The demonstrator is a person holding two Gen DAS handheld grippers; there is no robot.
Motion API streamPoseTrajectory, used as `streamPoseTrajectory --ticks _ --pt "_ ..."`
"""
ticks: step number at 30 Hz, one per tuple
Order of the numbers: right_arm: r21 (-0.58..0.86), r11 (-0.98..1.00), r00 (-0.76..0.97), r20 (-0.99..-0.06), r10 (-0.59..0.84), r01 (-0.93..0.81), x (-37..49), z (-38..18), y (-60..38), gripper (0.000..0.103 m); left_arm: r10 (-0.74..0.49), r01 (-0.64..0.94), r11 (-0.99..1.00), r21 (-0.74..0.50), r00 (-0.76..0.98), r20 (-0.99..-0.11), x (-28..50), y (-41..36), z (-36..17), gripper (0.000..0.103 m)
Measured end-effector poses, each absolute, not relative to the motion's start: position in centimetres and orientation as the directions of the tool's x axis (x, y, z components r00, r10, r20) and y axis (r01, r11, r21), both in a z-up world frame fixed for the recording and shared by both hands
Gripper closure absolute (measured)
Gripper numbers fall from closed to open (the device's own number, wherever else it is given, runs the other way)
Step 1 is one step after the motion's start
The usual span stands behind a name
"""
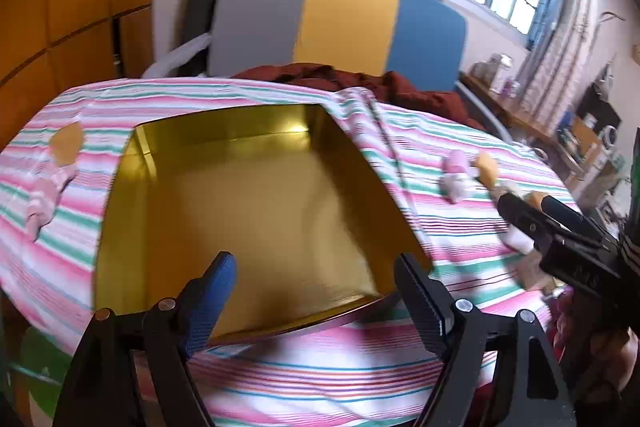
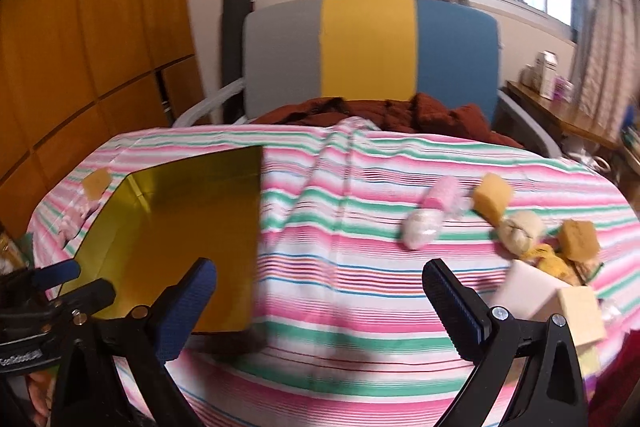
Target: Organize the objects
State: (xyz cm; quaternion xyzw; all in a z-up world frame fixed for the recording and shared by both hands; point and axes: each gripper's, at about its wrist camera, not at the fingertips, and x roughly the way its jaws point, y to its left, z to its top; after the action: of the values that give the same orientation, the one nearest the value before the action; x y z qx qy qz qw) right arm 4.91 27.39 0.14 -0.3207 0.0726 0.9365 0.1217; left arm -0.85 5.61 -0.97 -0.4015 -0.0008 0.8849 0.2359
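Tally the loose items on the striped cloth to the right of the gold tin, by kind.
Yellow sponges: 2
Pink wrapped bundles: 2
Cream plush toy: 1
Pale foam blocks: 2
Total: 7

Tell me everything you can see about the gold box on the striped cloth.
The gold box is a shallow, square-cornered open tray with a shiny, metallic-looking gold inside and low walls. It looks empty. It lies flat on the striped cloth, toward its left side. The open left gripper hovers over its near edge; nothing visibly touches it besides the cloth.
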Motion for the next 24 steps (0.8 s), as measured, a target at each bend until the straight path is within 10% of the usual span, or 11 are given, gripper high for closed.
streamPoseTrajectory --ticks 24 --pt "0.161 -0.683 -0.612 -0.618 0.493 -0.712 19.1 5.8 50.1 0.000 0.681 -0.952 -0.287 -0.110 -0.122 -0.722 6.3 29.3 -1.9 0.023"
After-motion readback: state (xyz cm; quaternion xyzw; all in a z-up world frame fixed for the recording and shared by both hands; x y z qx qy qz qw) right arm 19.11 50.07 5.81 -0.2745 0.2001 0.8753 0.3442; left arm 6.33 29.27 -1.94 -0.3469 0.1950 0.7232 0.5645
